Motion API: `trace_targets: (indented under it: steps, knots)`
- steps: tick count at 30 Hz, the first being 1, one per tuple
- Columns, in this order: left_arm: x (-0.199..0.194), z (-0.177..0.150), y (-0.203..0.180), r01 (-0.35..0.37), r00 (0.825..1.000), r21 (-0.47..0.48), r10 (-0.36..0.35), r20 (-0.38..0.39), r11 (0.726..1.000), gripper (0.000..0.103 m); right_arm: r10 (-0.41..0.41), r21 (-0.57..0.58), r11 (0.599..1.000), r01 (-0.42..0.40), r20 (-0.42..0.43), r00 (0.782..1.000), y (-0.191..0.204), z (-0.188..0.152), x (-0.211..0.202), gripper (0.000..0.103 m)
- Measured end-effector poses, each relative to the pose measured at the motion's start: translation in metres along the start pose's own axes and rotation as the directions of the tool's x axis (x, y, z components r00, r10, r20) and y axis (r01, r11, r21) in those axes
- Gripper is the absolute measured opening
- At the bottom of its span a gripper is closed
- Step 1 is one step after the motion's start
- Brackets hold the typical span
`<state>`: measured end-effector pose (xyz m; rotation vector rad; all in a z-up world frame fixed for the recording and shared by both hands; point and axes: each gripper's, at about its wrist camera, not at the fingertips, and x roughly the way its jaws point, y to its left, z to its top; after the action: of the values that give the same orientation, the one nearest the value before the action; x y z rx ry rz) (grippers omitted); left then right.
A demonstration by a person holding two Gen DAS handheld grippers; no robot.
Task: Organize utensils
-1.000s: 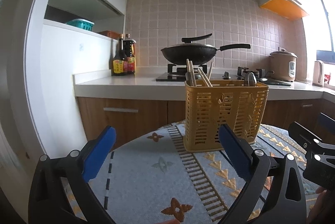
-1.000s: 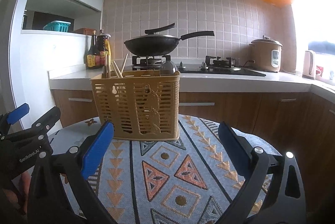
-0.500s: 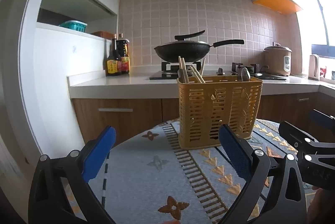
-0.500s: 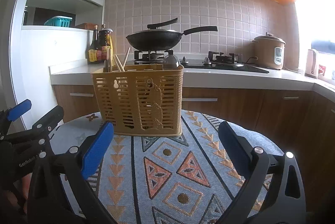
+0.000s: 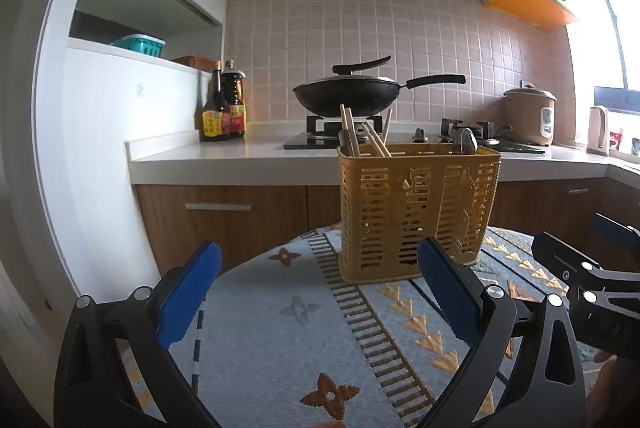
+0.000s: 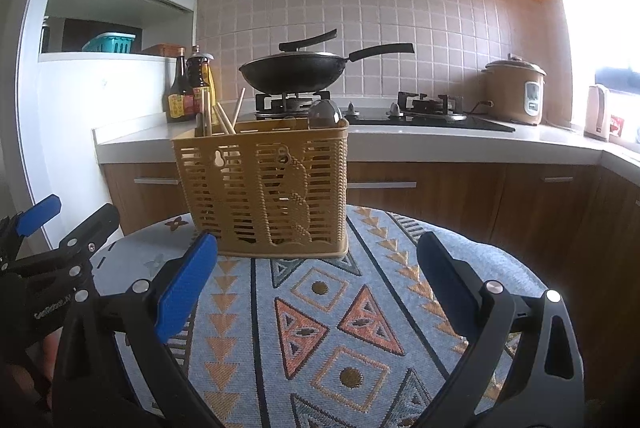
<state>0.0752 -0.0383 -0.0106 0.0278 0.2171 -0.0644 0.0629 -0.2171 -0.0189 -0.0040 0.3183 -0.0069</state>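
A yellow slotted utensil basket (image 5: pixel 416 212) stands upright on a round table with a patterned cloth (image 5: pixel 280 328); it also shows in the right wrist view (image 6: pixel 264 188). Wooden chopsticks (image 5: pixel 360 132) stick out of its left compartment and a metal spoon bowl (image 5: pixel 464 142) out of its right one. My left gripper (image 5: pixel 320 292) is open and empty, short of the basket and to its left. My right gripper (image 6: pixel 316 284) is open and empty, just in front of the basket. Each gripper shows at the edge of the other's view.
Behind the table runs a kitchen counter (image 5: pixel 224 156) with two sauce bottles (image 5: pixel 224 104), a black wok (image 5: pixel 348 94) on the stove, a rice cooker (image 5: pixel 530 116) and a kettle (image 5: pixel 598 130). A white wall with a shelf niche (image 5: pixel 100 108) stands left.
Both views have tilted upward and pulled back slightly, so the basket sits lower in the frames. Both grippers stay open and empty. The basket has not moved.
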Motion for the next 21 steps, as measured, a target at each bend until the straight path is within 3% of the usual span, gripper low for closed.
trace_targets:
  steps: [21]
  knots:
    - [0.008,0.0,0.013,0.004,0.999,-0.067,-0.007,-0.041,0.998,0.095,-0.012,-0.032,0.999,0.012,0.012,1.0,0.005,-0.001,-0.003,0.095]
